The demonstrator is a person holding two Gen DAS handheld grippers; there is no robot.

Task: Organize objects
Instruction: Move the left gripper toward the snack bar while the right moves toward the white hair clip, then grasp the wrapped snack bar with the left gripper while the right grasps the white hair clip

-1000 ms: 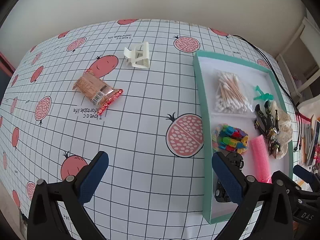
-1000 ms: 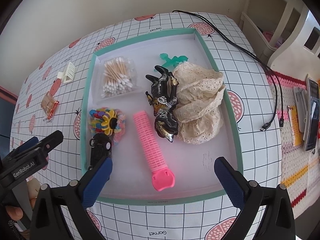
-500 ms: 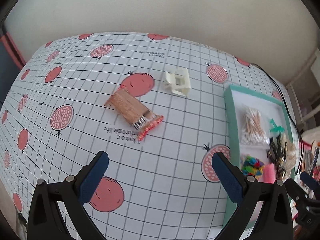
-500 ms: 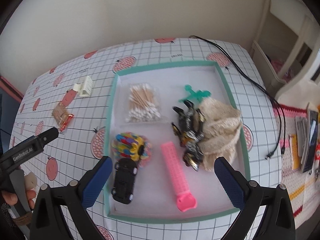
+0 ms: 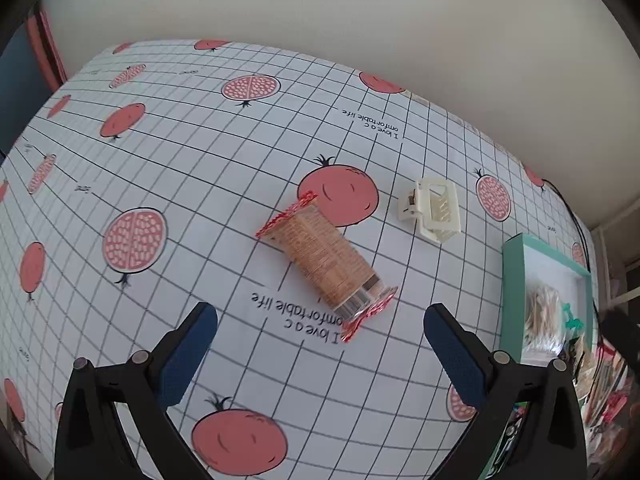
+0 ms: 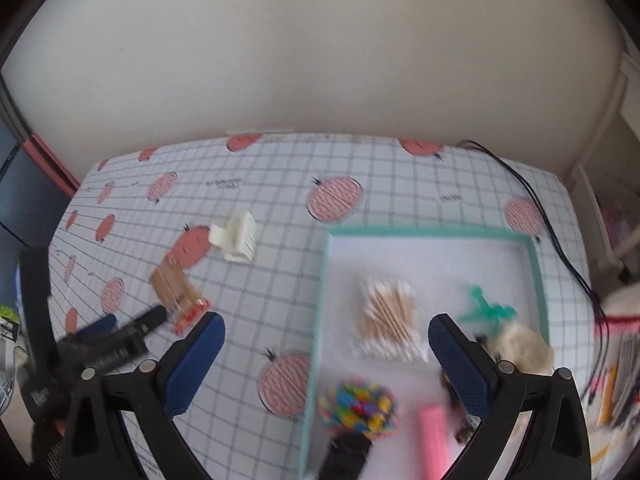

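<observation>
- The left gripper [image 5: 320, 344] hung above the counter [image 5: 200, 168] with its two blue-padded fingers [image 5: 186, 360] spread wide and nothing between them.
- One packet of biscuits [image 5: 328, 266], clear wrap with red crimped ends, lay flat on the counter just ahead of that gripper, slanting across a printed pomegranate and a line of printed words.
- One cream hair clip [image 5: 434, 210] sat on the counter near the packet, toward the tray, not touching it.
- One teal-rimmed tray [image 5: 510, 292] showed at the right edge of the left view, well apart from the packet.
- The right gripper [image 6: 326, 354] was also spread wide and empty, poised over the near left edge of the tray [image 6: 538, 280]; this view was blurred.
- Inside the tray I counted:
  - one bag of cotton swabs [image 6: 390, 318]
  - one green plastic figure [image 6: 486, 308]
  - one piece of cream lace fabric [image 6: 524, 348]
  - one cluster of multicoloured clips [image 6: 360, 402]
  - one pink hair roller [image 6: 434, 436]
  - one dark object at the bottom edge, too blurred to name
- One black cable [image 6: 560, 248] ran along the counter past the far right side of the tray.
- The counter cover was white with a black grid and many red pomegranates.
</observation>
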